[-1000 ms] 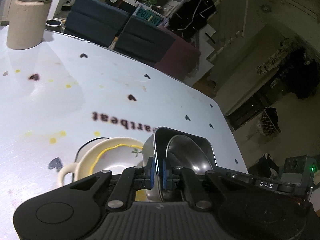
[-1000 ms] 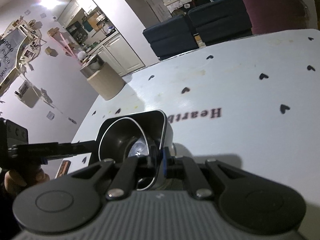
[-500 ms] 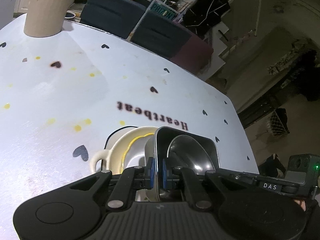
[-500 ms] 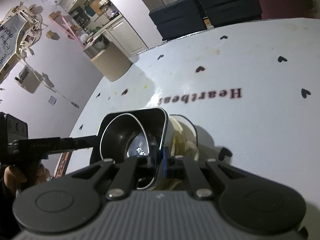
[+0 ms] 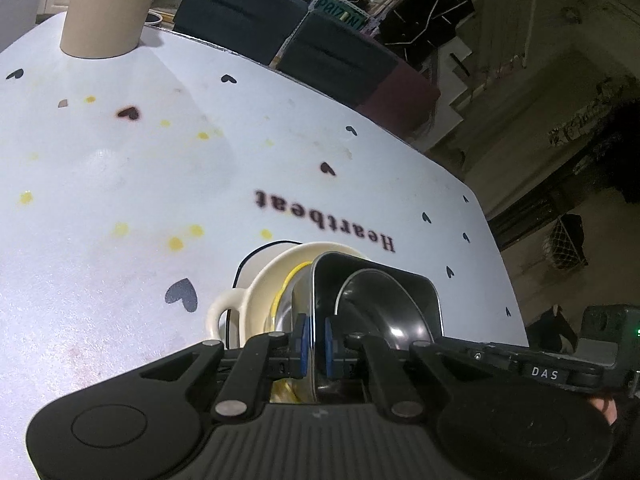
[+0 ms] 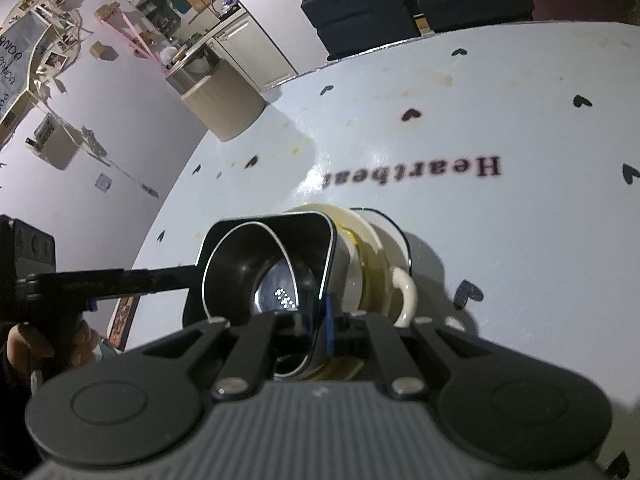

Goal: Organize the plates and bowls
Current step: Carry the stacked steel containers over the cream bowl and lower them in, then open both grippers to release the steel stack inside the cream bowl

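A square steel dish (image 5: 400,280) with a round steel bowl (image 5: 384,308) inside it is held from both sides. My left gripper (image 5: 314,344) is shut on its left wall. My right gripper (image 6: 325,320) is shut on its right wall (image 6: 326,248). The dish sits over a cream bowl (image 5: 264,280) with a yellow line and side handles (image 6: 406,296). That bowl stands on a white dish with a dark rim (image 5: 256,254). Whether steel touches the cream bowl I cannot tell. In the right wrist view the left gripper (image 6: 120,280) reaches in from the left, a hand (image 6: 24,340) behind it.
The white table (image 5: 120,168) has black hearts, yellow spots and the word "Heartbeat". A beige canister (image 5: 108,8) stands at its far corner. Dark chairs (image 5: 240,20) line the far edge. The table's right edge (image 5: 496,240) drops to the floor.
Both grippers carried the steel dish forward and a little down. It went from beside the cream bowl to over it, covering most of the bowl. Both grips stayed shut.
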`<action>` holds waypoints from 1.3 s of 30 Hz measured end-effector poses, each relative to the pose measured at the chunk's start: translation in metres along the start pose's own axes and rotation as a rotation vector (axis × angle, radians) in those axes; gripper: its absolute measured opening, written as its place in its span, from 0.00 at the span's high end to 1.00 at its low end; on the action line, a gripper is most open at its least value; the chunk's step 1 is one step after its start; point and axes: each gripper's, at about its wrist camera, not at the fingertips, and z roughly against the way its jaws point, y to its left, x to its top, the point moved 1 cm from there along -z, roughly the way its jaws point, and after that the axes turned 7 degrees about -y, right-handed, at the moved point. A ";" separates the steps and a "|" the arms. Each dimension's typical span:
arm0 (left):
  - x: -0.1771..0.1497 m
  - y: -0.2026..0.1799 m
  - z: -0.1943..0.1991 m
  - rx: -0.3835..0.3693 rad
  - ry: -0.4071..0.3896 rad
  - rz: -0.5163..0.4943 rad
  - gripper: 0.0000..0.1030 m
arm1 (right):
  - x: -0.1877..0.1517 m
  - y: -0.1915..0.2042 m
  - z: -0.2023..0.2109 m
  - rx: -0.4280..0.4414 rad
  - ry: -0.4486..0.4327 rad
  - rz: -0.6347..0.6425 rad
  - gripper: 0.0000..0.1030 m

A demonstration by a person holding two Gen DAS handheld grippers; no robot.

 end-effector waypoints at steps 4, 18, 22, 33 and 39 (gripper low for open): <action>0.000 -0.002 -0.001 0.007 0.001 -0.020 0.93 | 0.000 -0.003 -0.002 -0.002 0.004 -0.012 0.93; -0.001 -0.003 -0.007 0.023 0.019 -0.037 0.93 | -0.003 -0.003 -0.004 -0.017 0.007 -0.021 0.92; -0.002 -0.004 -0.008 0.026 0.027 -0.044 0.93 | -0.003 -0.004 -0.005 -0.013 0.007 -0.024 0.92; -0.004 -0.004 -0.009 0.032 0.060 -0.033 0.88 | -0.005 -0.005 -0.004 -0.027 -0.004 -0.031 0.88; -0.001 -0.010 0.002 0.064 0.038 -0.068 0.66 | -0.004 0.000 0.008 -0.025 -0.038 -0.003 0.78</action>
